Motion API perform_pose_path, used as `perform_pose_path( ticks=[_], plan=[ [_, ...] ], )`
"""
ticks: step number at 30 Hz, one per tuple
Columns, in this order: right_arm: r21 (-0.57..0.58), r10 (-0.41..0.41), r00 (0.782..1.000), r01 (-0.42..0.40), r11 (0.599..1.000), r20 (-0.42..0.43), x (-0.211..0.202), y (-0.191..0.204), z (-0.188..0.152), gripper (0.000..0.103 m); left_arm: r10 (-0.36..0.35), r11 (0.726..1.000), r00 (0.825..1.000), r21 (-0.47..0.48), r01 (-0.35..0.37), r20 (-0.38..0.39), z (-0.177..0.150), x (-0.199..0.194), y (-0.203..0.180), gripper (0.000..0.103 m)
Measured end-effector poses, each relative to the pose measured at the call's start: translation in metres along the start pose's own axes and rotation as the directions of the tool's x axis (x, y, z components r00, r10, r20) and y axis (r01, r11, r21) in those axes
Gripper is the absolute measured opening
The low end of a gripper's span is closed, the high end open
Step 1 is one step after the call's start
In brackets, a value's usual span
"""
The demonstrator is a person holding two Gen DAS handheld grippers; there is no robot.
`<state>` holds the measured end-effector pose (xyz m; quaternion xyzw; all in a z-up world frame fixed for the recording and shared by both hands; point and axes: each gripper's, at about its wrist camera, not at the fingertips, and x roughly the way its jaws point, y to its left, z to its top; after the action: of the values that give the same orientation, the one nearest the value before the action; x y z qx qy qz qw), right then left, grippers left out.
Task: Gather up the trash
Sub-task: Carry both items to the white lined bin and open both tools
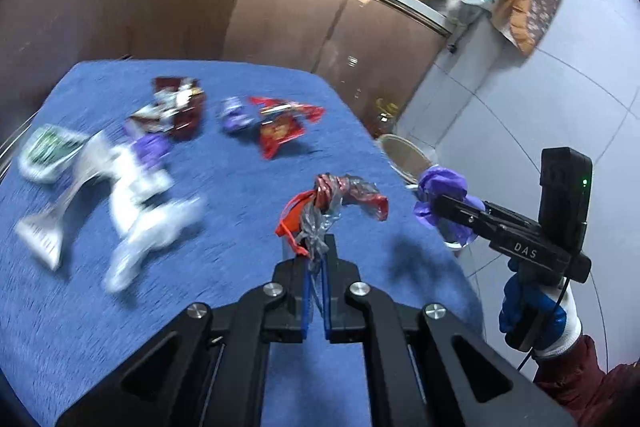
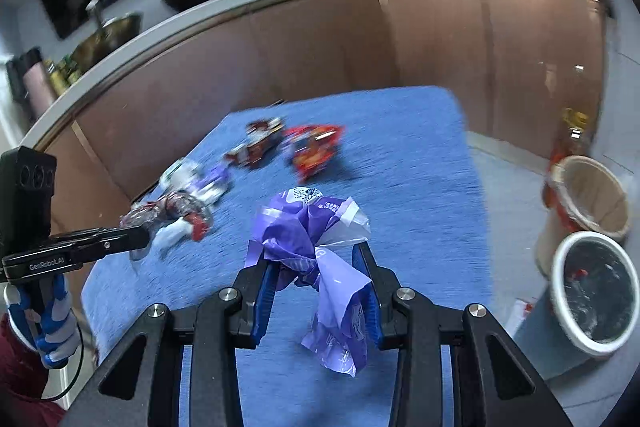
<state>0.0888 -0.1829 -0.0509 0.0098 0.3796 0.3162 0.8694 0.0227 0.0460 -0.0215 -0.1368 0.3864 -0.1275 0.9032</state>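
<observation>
Left wrist view looks down on a blue-covered table (image 1: 224,187) standing before a long brown counter (image 1: 280,15). On the floor past the table's right edge, the right wrist view shows two bins side by side: a beige bin (image 2: 588,195) with a red liner edge, and nearer the camera a white-rimmed bin (image 2: 596,291) with a dark inside.

Loose trash lies across the far and left part of the table: a white and purple wrapper (image 1: 136,187), a green and white packet (image 1: 46,151), a dark red packet (image 1: 180,107), a red snack bag (image 1: 280,127) and a small purple wrapper (image 1: 236,115). Blur smears them, so their print cannot be read.

The right gripper (image 2: 316,267) is clenched on a crumpled purple bag (image 2: 304,227), which bulges above the pads and hangs below them, clear of the cloth.

The left gripper (image 1: 316,259) is pinched tight on a twisted red and clear plastic wrapper (image 1: 332,203), lifted off the table.

Each tool is held by a hand in a blue and white glove (image 1: 536,315)
</observation>
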Motion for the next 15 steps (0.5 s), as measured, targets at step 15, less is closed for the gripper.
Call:
perform_pose_path(
  ticks=[15],
  plan=[
    [0.282, -0.403, 0.915, 0.377, 0.882, 0.038, -0.057, -0.201, -0.016, 0.035, -0.145, 0.933, 0.967, 0.297, 0.204, -0.209, 0.084, 0.189, -0.197, 0.004]
  ],
)
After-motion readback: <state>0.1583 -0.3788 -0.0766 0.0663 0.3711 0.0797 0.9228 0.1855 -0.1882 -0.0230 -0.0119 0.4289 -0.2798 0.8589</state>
